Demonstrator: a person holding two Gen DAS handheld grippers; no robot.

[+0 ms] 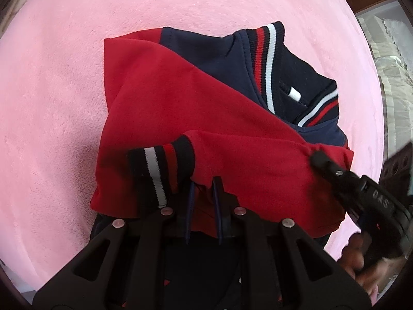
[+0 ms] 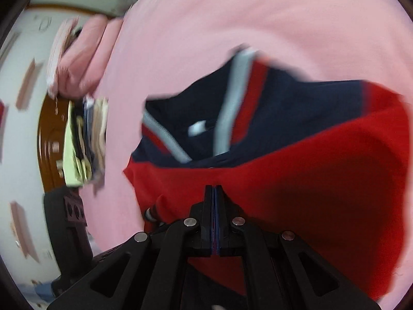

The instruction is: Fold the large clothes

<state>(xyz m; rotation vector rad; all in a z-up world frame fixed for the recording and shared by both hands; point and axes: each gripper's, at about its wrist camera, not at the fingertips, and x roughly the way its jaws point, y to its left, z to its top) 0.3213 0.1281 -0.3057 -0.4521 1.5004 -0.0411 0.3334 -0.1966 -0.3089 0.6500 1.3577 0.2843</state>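
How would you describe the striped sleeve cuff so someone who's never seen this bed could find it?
Start at the pink blanket that covers the whole surface, then find the red and navy jacket lying on it. The sleeve cuff is the ribbed band ending the red sleeve folded across the jacket's front, just ahead of the left gripper. Unlike the striped collar farther away, it's short, with red fabric around it.

The jacket lies on the blanket, sleeve cuff folded over it.

Pink blanket lies bare around jacket; clothes stack edges it.
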